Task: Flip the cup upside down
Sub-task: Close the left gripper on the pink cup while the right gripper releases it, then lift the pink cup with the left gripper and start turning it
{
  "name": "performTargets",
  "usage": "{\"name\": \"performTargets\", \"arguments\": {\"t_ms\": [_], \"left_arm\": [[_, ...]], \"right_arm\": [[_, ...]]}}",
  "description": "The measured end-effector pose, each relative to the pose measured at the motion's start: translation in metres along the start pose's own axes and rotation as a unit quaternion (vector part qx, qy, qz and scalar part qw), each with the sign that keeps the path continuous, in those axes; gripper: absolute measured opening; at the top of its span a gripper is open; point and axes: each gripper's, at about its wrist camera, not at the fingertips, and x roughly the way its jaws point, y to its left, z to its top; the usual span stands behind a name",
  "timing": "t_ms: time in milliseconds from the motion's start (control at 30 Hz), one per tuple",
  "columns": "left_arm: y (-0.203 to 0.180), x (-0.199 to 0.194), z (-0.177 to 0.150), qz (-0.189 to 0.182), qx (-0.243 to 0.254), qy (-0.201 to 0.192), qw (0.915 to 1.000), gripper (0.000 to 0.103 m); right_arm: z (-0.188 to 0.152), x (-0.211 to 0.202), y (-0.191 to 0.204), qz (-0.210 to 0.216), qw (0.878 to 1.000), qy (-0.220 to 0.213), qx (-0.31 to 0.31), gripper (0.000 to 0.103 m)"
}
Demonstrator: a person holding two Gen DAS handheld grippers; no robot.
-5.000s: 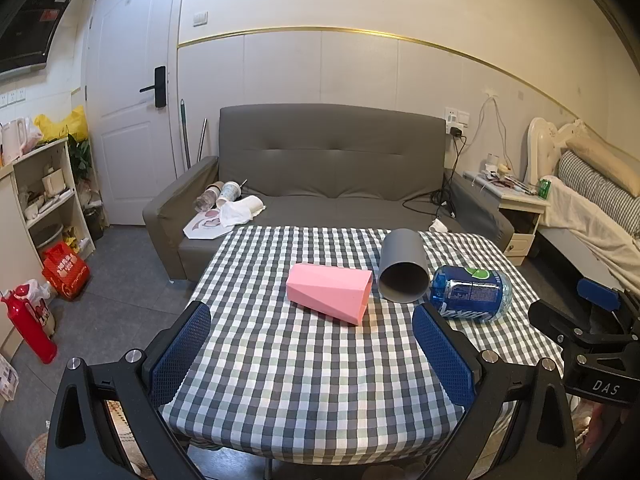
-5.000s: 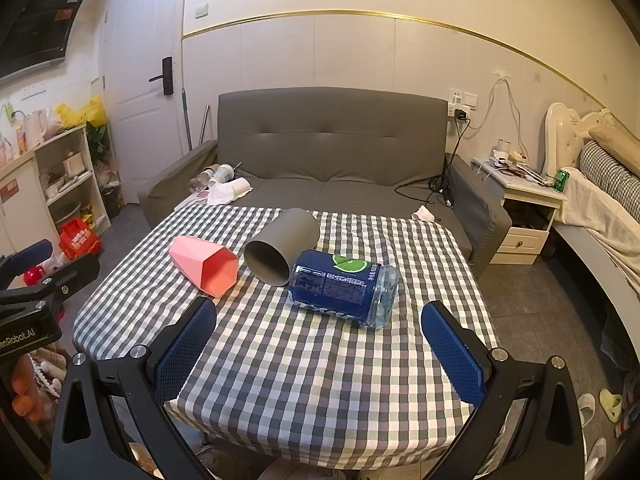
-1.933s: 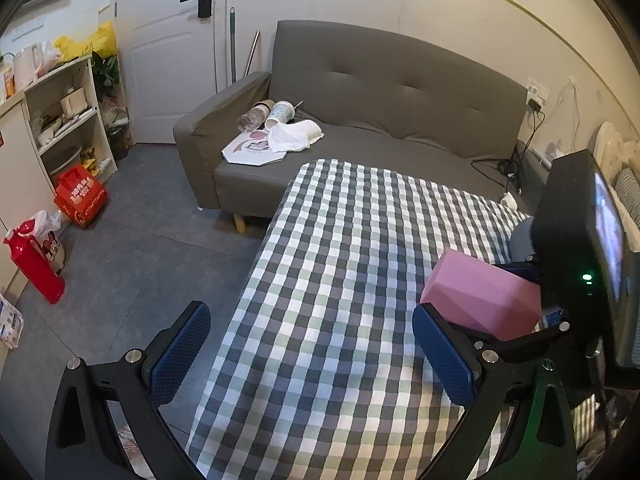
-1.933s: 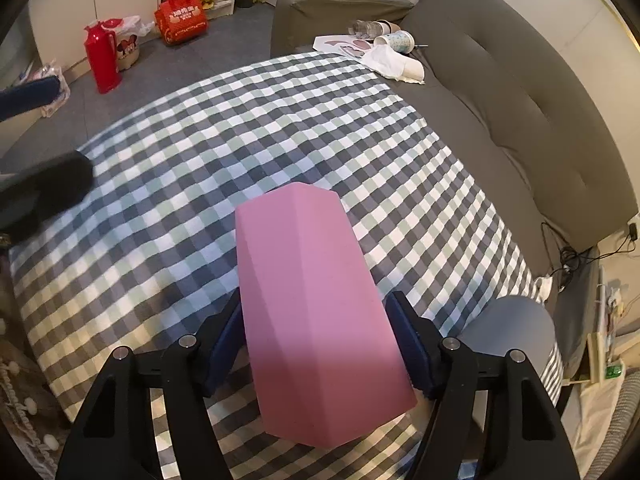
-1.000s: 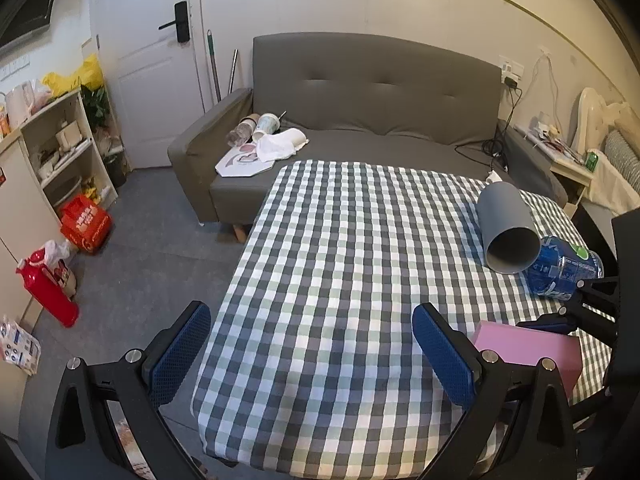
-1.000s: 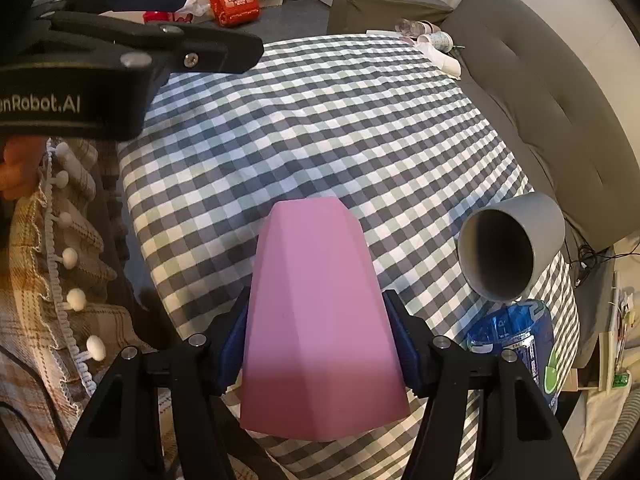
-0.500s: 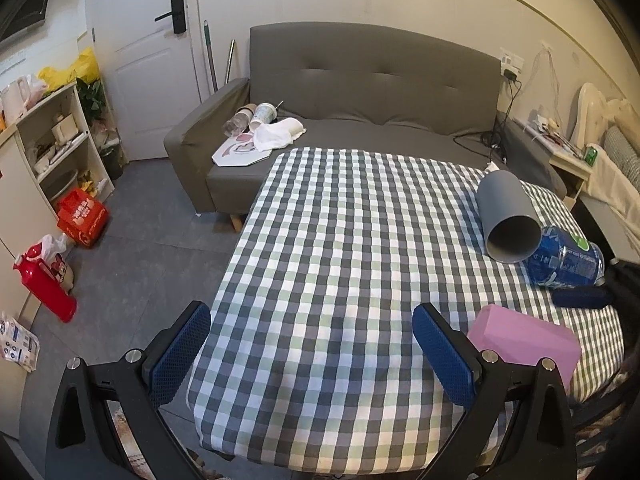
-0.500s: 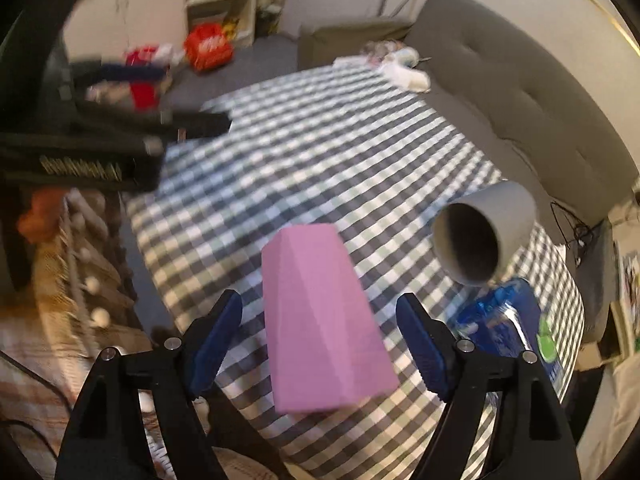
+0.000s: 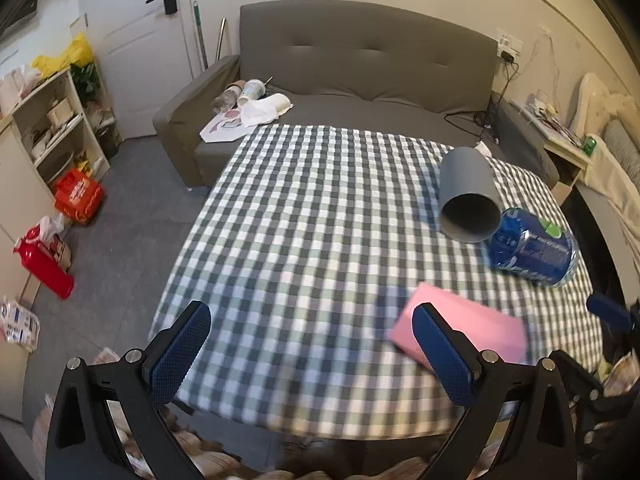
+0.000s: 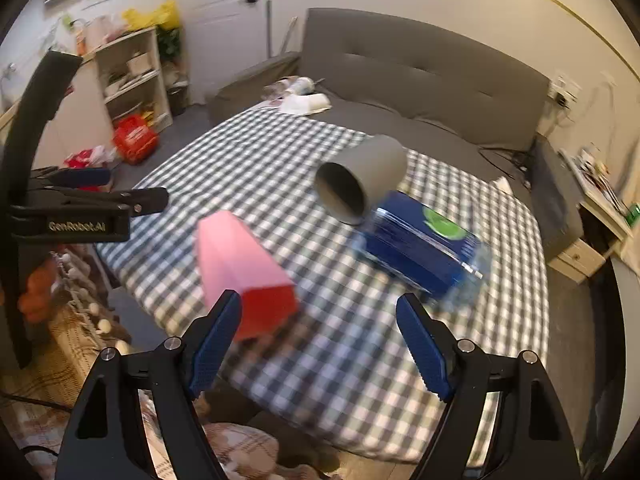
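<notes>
A pink faceted cup [image 10: 240,264] lies on its side on the checked tablecloth [image 10: 280,160] near the front edge, its open mouth toward my right gripper. It shows blurred in the left wrist view [image 9: 476,332], partly behind the left gripper's right finger. A grey cup [image 10: 360,184] lies on its side farther back, also in the left wrist view [image 9: 468,204]. My right gripper [image 10: 318,340] is open and empty, just in front of the pink cup. My left gripper [image 9: 308,352] is open and empty at the table's front edge.
A blue-labelled water bottle [image 10: 420,244] lies on its side against the grey cup, also in the left wrist view [image 9: 532,248]. A grey sofa [image 9: 360,76] stands behind the table. Shelves [image 9: 52,120] and red items are on the floor at left.
My right gripper opened and let go of the pink cup, then drew back. The cup now lies on the cloth with its mouth toward me. The left gripper shifted slightly.
</notes>
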Motion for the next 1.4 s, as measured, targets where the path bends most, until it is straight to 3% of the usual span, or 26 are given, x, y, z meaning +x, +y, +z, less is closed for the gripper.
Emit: {"name": "performTargets", "arguments": {"t_ms": [167, 533, 733, 1033, 1267, 1400], "left_arm": [[-0.026, 0.003, -0.002, 0.0, -0.026, 0.037, 0.999, 0.103], [-0.071, 0.008, 0.003, 0.004, -0.04, 0.075, 0.9964, 0.103], [-0.078, 0.024, 0.003, 0.01, -0.049, 0.108, 0.9929, 0.103], [-0.076, 0.049, 0.007, 0.007, -0.103, 0.157, 0.9822, 0.103], [-0.079, 0.079, 0.009, -0.029, -0.141, 0.226, 0.9634, 0.102], [-0.083, 0.087, 0.012, -0.06, -0.152, 0.236, 0.9578, 0.087]], "right_arm": [[-0.011, -0.013, -0.019, -0.036, 0.999, -0.013, 0.019, 0.08], [-0.012, -0.036, -0.039, -0.094, 0.993, -0.052, 0.04, 0.08], [-0.012, -0.032, -0.047, -0.095, 0.993, -0.052, 0.049, 0.08], [-0.013, -0.013, -0.054, -0.09, 0.994, -0.036, 0.056, 0.08], [-0.012, 0.0, -0.058, -0.079, 0.995, -0.028, 0.057, 0.08], [-0.012, 0.005, -0.061, -0.076, 0.995, -0.027, 0.06, 0.08]]}}
